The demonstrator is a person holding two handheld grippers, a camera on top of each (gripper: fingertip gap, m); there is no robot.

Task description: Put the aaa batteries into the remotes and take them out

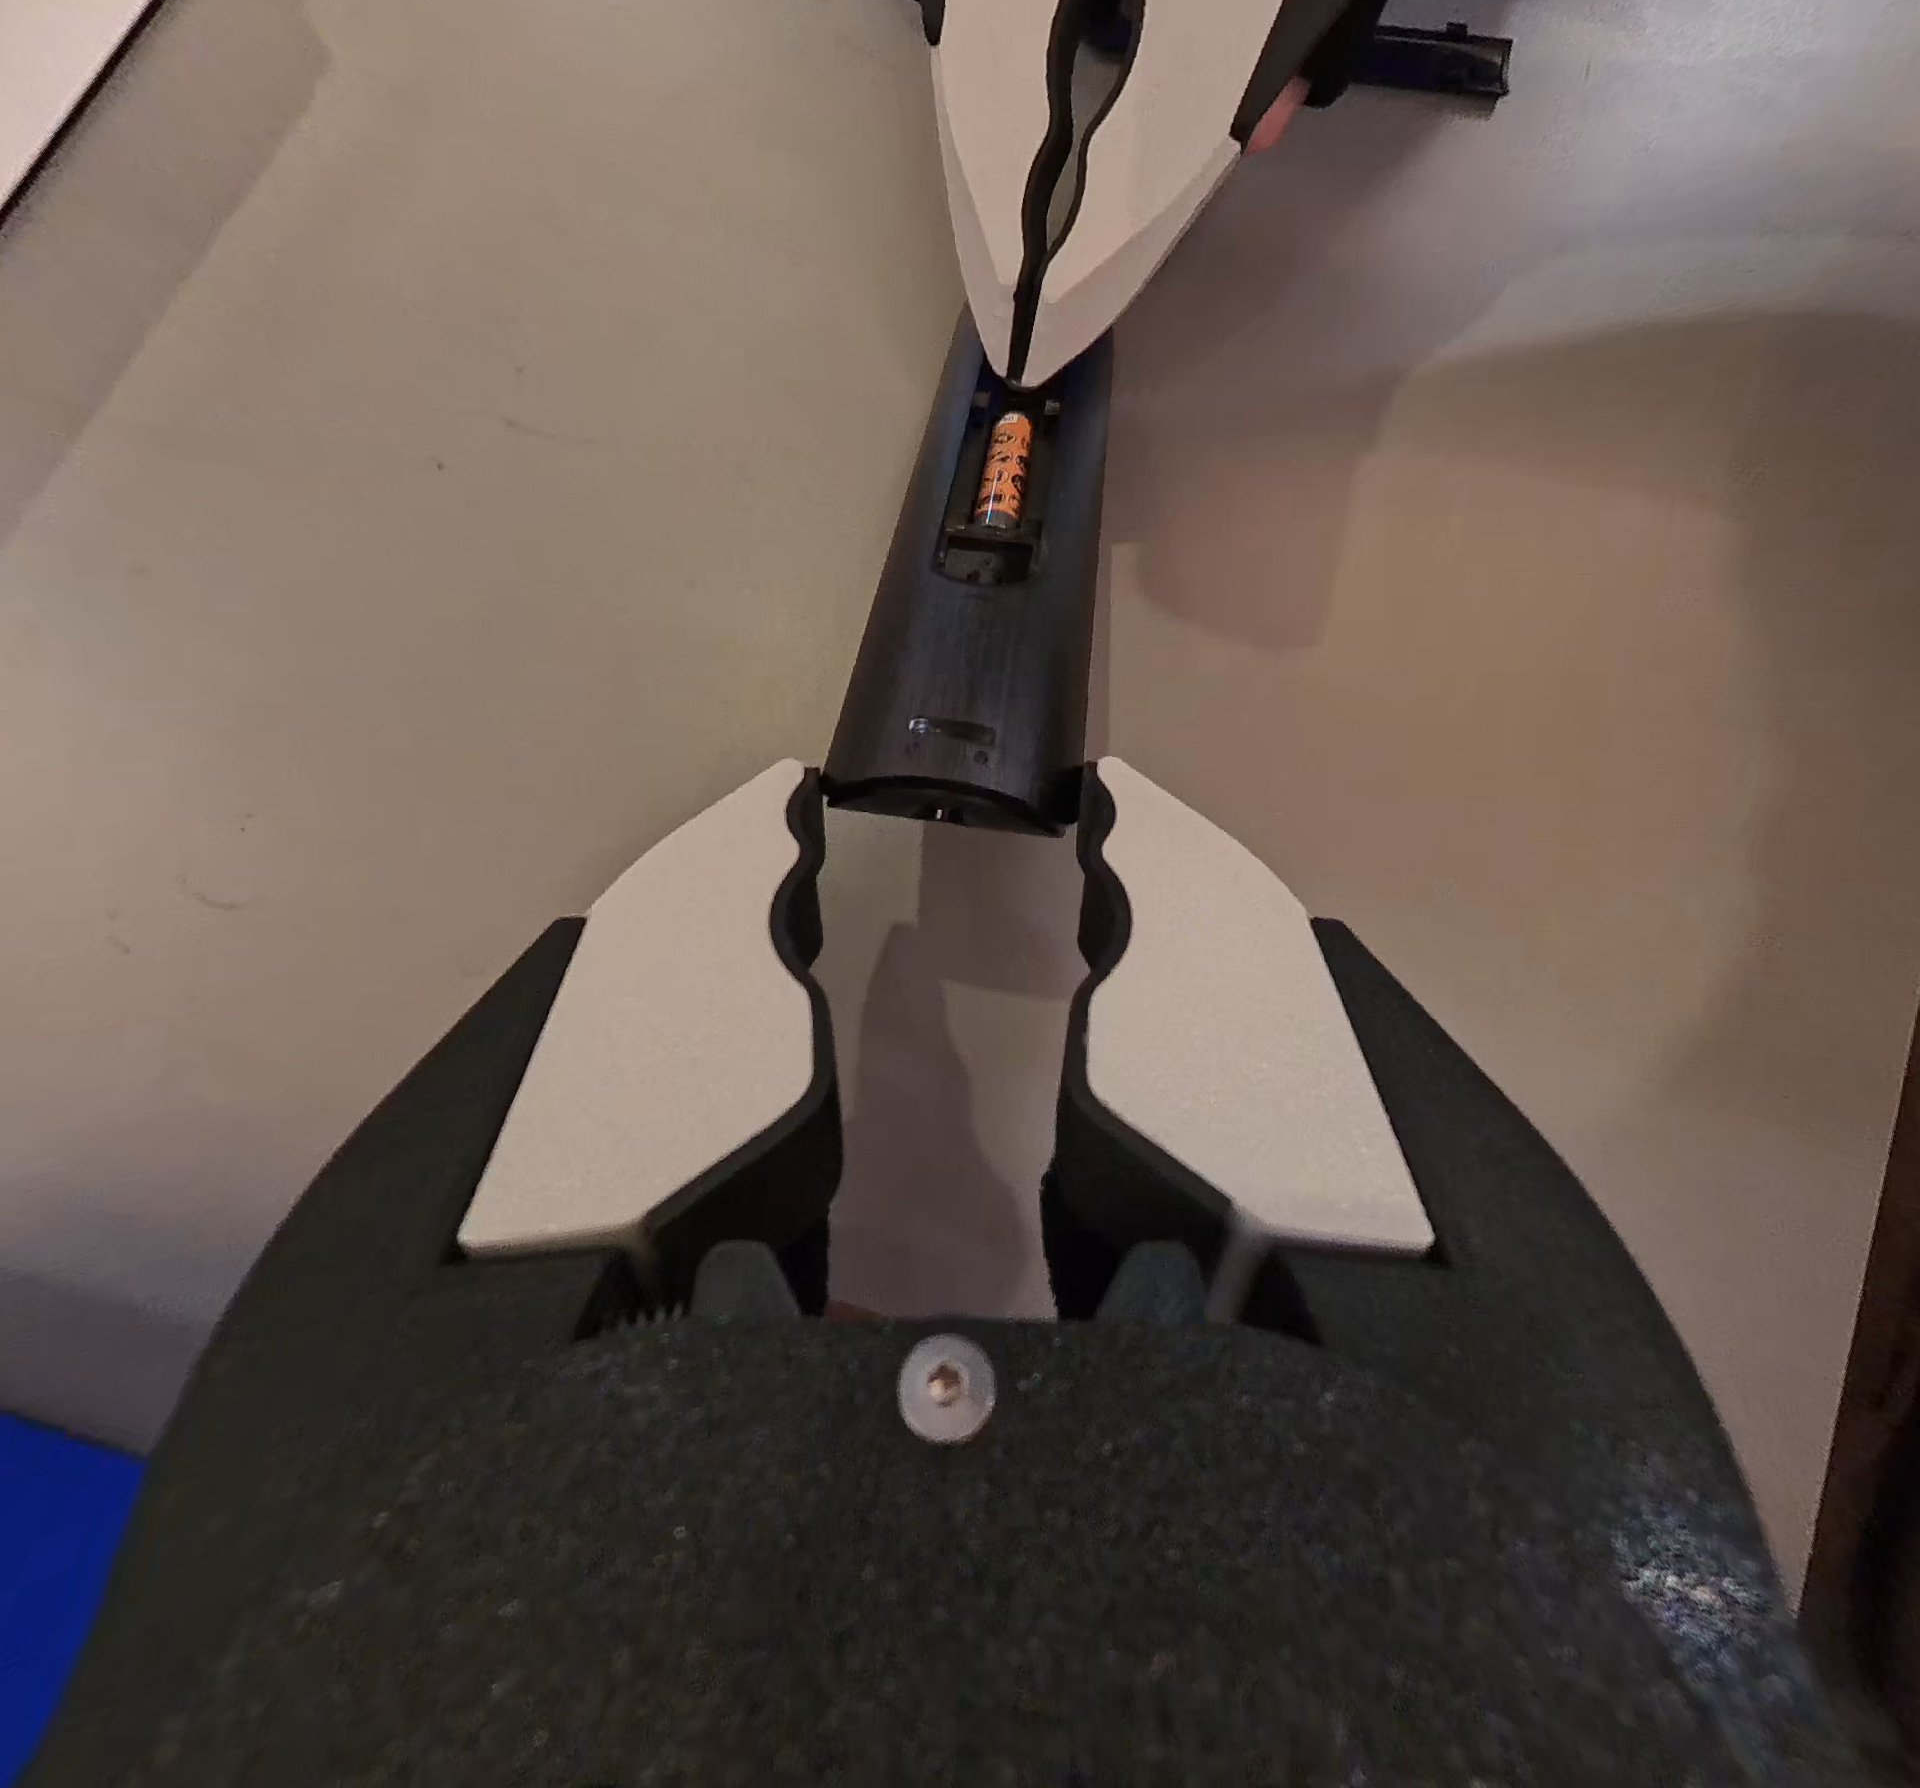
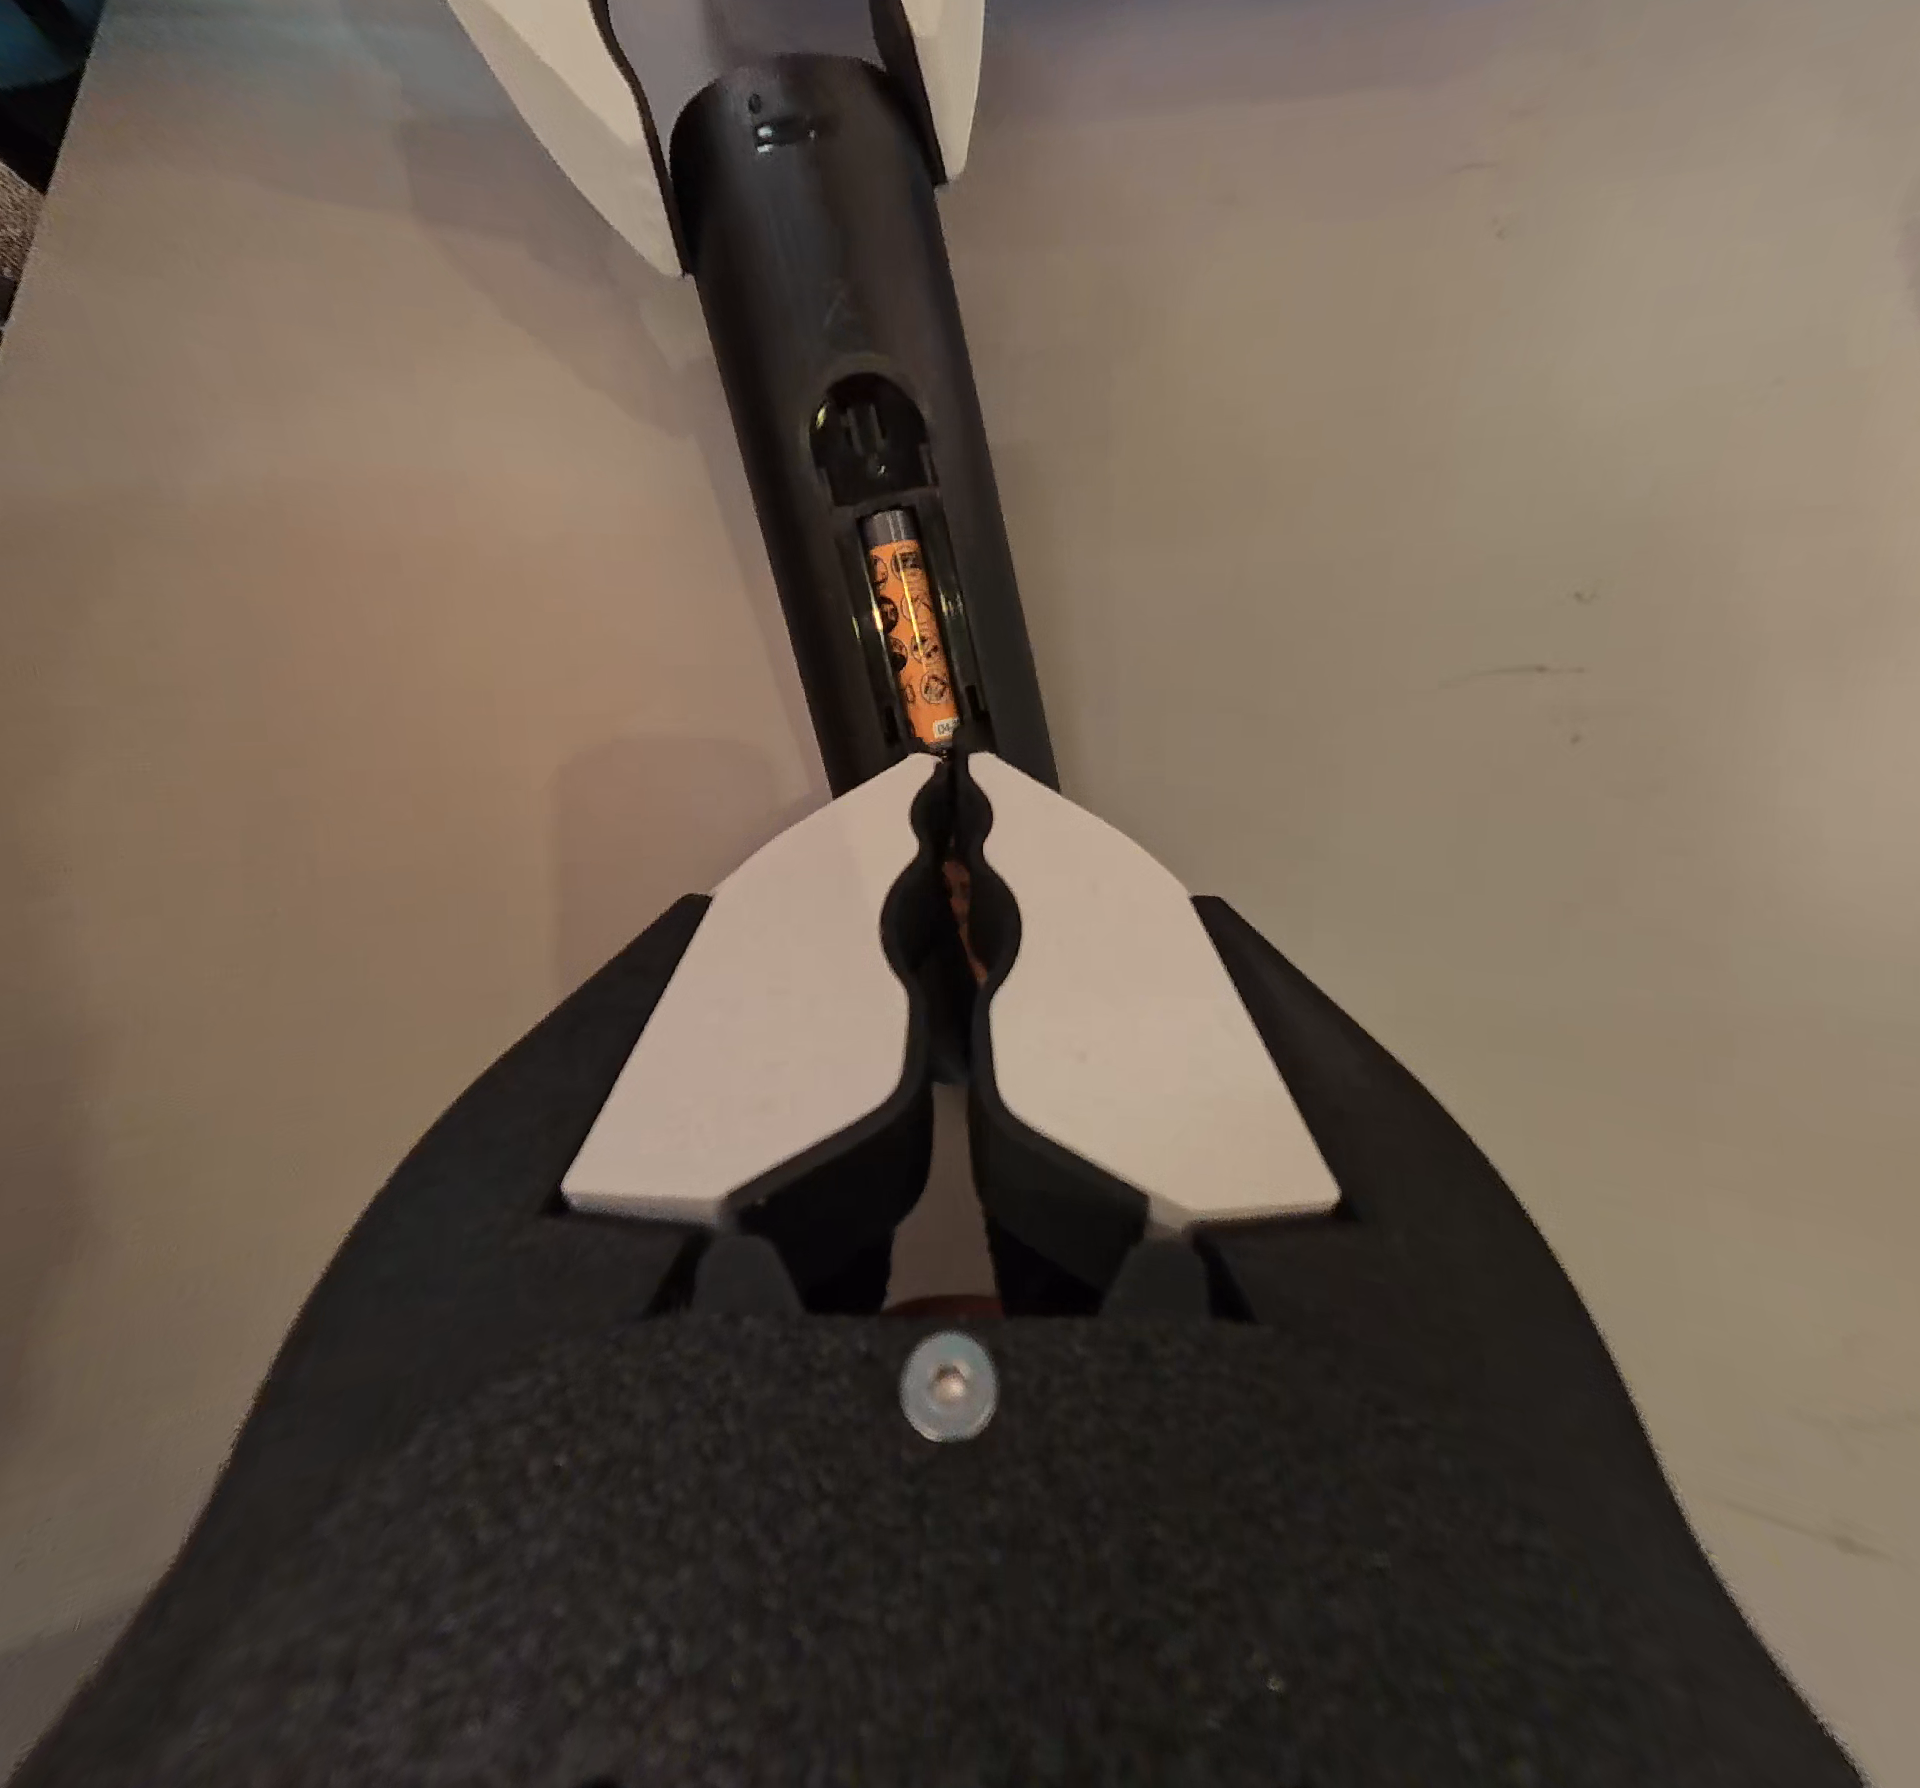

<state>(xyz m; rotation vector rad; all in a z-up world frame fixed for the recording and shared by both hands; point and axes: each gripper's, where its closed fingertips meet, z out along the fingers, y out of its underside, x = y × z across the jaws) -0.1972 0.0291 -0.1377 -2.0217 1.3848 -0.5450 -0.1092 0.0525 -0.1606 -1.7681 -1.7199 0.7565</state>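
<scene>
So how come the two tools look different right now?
The left tool has its fingers spread wide around the end of the black remote, while the right tool has its fingers pressed together. The left tool is at the remote's closed end; the right tool's tips sit at the open battery slot, by the orange battery. Both have white fingers with black wavy pads.

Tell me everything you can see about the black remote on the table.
The black remote is long, slim and rounded, apparently matte plastic. It lies back-up on the pale table with its battery cover off. In the open compartment lies an orange battery. The left gripper clasps one end between its fingers. The right gripper, shut, has its tips at the battery's near end, at the compartment's edge.
</scene>
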